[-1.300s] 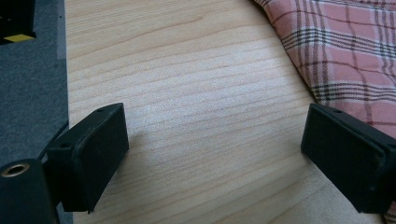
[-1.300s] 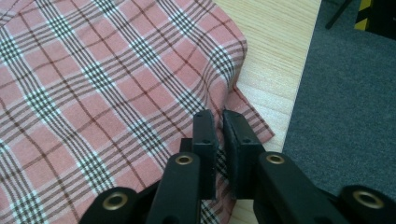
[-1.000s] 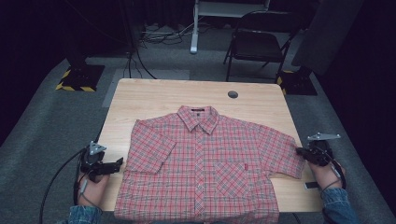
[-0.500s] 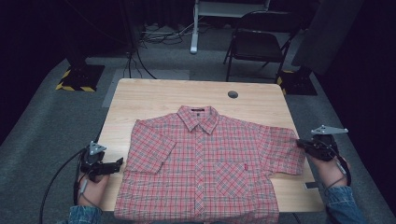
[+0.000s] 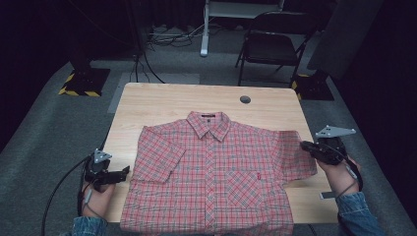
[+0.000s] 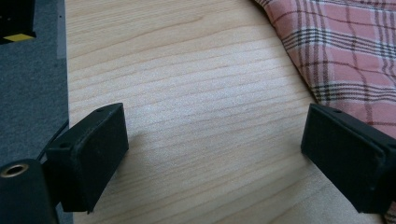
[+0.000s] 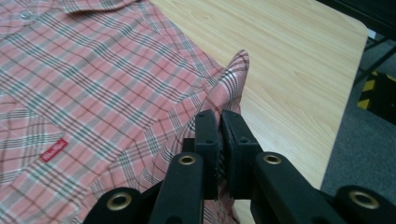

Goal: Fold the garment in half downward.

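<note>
A red plaid short-sleeved shirt [image 5: 211,177] lies spread flat, front up, on the near half of the light wooden surface [image 5: 172,101], its collar toward the far edge and its hem at the near edge. The left claw [image 5: 120,173] rests on the bare surface just left of the shirt's left sleeve, while the right claw [image 5: 306,146] sits at the shirt's right sleeve edge, clamped on the cloth. Behind the surface a dark folding chair [image 5: 268,46] stands on the grey carpeted floor [image 5: 44,132].

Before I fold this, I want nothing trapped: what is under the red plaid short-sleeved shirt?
The light wooden table shows all around the red plaid short-sleeved shirt. Whatever lies directly beneath the fabric is covered, though the shirt mostly lies flat, without obvious bumps.
</note>
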The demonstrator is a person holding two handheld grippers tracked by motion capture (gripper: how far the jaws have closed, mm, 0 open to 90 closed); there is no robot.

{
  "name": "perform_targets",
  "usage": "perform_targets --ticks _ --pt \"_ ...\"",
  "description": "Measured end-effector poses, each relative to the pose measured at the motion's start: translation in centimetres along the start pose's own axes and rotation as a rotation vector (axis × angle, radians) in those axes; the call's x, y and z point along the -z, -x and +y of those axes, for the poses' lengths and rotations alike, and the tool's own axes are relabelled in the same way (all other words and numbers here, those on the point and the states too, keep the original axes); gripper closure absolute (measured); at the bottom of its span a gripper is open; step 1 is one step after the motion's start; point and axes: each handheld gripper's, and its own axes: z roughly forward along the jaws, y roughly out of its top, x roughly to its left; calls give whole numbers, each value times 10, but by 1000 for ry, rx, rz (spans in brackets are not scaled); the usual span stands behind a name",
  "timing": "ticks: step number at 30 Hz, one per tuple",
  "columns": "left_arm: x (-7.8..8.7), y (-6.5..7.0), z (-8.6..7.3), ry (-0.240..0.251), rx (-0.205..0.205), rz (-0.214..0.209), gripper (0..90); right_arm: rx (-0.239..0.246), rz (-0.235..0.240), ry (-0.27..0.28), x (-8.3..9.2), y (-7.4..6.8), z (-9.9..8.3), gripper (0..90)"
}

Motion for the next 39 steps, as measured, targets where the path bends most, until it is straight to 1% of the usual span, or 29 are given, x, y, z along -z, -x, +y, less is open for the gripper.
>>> perform_targets --ticks 5,10,16,22,31,35,39 --pt "0 0 0 0 0 0 75 41 18 -2 0 -12 13 852" --pt "0 0 0 0 0 0 75 68 30 -19 -3 -22 25 852" --pt "0 0 0 0 0 0 75 108 46 -27 -7 -34 38 852" --pt "0 0 0 0 0 0 75 118 56 -22 -9 -40 47 849" --pt "0 0 0 0 0 -1 75 138 60 -33 -9 -47 59 848" --pt "0 0 0 0 0 -1 75 146 60 -48 -13 -52 65 847" --pt "0 0 0 0 -1 -2 75 142 45 -69 -16 -55 73 847"
